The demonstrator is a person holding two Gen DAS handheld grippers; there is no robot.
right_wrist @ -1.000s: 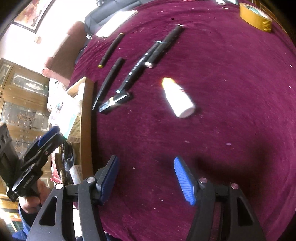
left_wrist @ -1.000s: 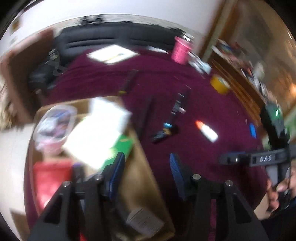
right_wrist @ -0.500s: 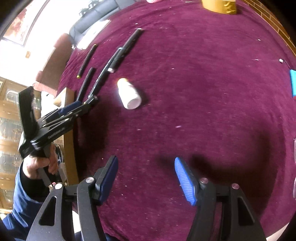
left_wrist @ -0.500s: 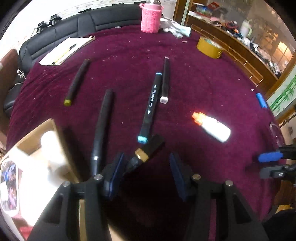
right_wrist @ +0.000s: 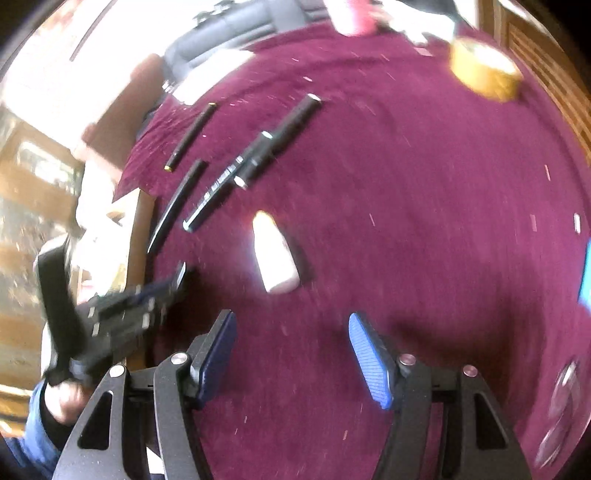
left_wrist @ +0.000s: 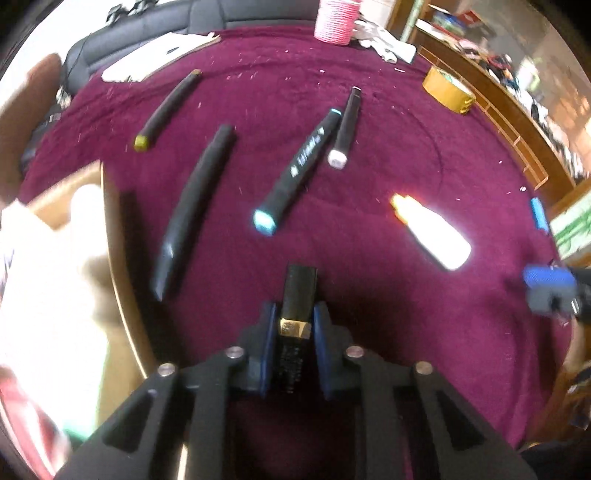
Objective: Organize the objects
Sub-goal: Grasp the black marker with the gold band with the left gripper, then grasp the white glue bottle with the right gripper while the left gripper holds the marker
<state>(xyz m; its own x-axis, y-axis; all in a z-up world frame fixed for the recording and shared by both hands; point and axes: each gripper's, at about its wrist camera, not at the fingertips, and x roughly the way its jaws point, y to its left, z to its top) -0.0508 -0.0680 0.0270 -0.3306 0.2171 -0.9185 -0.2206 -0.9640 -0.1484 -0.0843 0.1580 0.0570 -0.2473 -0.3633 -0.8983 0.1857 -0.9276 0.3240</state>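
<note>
Clamped jaws first: your left gripper (left_wrist: pixel 294 325) is closed on a short black tube with a gold band (left_wrist: pixel 297 295), pinched at the band with the dark end jutting forward above the maroon tablecloth (left_wrist: pixel 388 155). Your right gripper (right_wrist: pixel 291 354) hangs wide apart, holding nothing. The tube looks light, rigid and glossy — likely to swivel or slide between the pads, so a hold nearer its middle would probably sit steadier.

Just left of you, a cardboard box (left_wrist: pixel 110 236) of papers is the likely drop spot; its near wall stands between the tube and the inside, so you would need to lift over it. Beyond lie a long black marker (left_wrist: pixel 195 206), a blue-capped marker (left_wrist: pixel 295 173) and a white glue bottle with an orange tip (left_wrist: pixel 432 232) — all loose and easily rolled. Farther out: a white-capped marker (left_wrist: pixel 345 129), a yellow-capped marker (left_wrist: pixel 168 107), a roll of brown tape (left_wrist: pixel 447 90), a pink knitted cup (left_wrist: pixel 338 18).
</note>
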